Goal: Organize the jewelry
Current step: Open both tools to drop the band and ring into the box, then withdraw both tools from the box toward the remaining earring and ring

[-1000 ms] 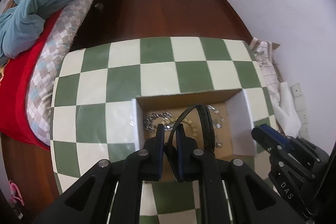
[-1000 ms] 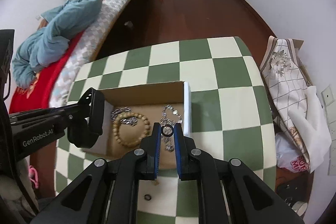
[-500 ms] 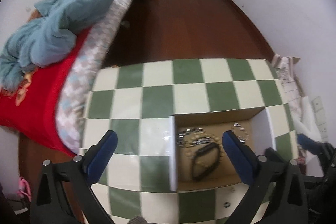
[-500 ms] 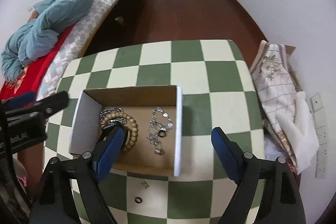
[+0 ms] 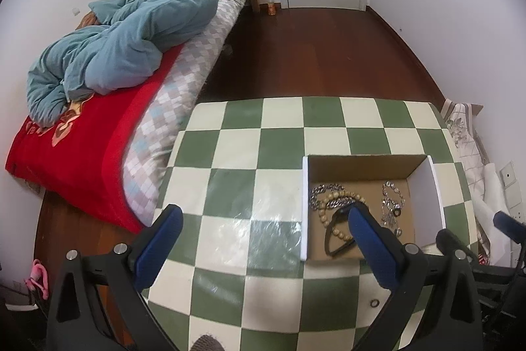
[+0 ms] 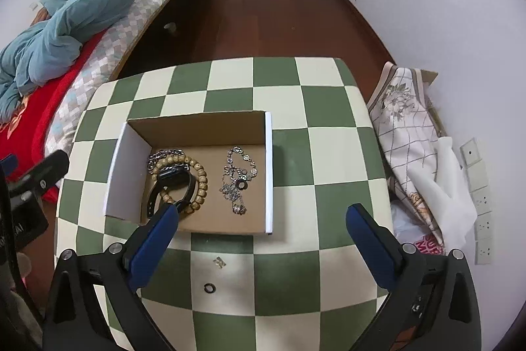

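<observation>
- The left gripper hangs above the checkered table with its jaws spread wide and nothing between them.
- The right gripper is likewise spread wide and empty, above the near edge of the cardboard box.
- Inside the box lie a wooden bead bracelet, a black watch resting on it, and a silver chain with a small dark ring on it.
- Still outside the box, on the table near the right gripper, are a small dark ring and a tiny metal piece, possibly an earring.
- The ring looks light, hard and smooth, so it is likely to slip or flick away; pinching it squarely across its rim seems best.
- The tiny metal piece appears light and fiddly, lying flat, and would need the fingertips pressed close to the tabletop.
</observation>
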Demonstrator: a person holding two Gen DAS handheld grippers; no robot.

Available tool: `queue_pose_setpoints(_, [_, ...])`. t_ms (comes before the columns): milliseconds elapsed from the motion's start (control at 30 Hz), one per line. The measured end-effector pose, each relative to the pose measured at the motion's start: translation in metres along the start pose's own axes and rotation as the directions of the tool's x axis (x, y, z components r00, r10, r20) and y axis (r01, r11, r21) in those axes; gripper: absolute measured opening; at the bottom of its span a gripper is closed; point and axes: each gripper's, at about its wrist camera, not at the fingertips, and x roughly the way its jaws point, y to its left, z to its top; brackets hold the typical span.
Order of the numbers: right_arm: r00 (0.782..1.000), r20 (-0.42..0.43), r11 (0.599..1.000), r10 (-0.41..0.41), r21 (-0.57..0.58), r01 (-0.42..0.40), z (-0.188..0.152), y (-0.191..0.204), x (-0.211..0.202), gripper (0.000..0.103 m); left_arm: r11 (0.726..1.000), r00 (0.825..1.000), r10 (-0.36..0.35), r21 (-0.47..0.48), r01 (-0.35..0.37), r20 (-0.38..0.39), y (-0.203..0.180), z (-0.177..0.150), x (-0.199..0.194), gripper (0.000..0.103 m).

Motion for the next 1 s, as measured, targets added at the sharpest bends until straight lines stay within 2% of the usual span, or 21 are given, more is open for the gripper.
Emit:
queue_pose_setpoints(367, [0.995, 0.100, 1.000, -0.014, -0.012, 0.016, -0.025, 0.005, -0.063, 0.103, 0.999, 0.997, -0.011, -0.037, 0.014, 0.079, 0.016, -0.031, -0.059, 0.103])
queue_pose_setpoints(533, [0.992, 0.119, 0.999, 0.037, 0.001, -0.038, -0.048, 0.001, -0.088, 0.103, 0.999, 0.994, 0.005, -0.044, -0.001, 0.105, 0.019, -0.053, -0.080, 0.103])
queue_pose_setpoints(633, [0.994, 0.103, 0.999, 0.042, 0.017, -0.044, -0.067, -0.004, -0.088, 0.103, 1.000, 0.998, -0.004, -0.028, 0.006, 0.058, 0.010, -0.074, -0.072, 0.103])
queue_pose_setpoints(733, [0.997, 0.071, 0.999, 0.003, 0.038, -0.006, -0.088, -0.013, -0.075, 0.100, 1.000, 1.000, -0.019, 0.004, 0.019, -0.013, -0.009, -0.094, -0.049, 0.103])
queue_pose_setpoints(800, [0.999, 0.036, 0.999, -0.005, 0.049, 0.004, -0.099, -0.020, -0.060, 0.079, 0.999, 0.998, -0.030, 0.022, 0.031, -0.058, -0.020, -0.105, -0.034, 0.103])
queue_pose_setpoints(833, [1.000, 0.008, 0.998, -0.004, 0.058, 0.004, -0.104, -0.025, -0.050, 0.073, 0.999, 0.996, -0.031, 0.035, 0.034, -0.081, -0.028, -0.110, -0.024, 0.102])
queue_pose_setpoints(1000, [0.998, -0.067, 0.995, -0.016, 0.101, 0.023, -0.125, -0.051, -0.008, 0.071, 0.993, 0.985, -0.064, 0.089, 0.079, -0.162, -0.063, -0.127, 0.012, 0.102])
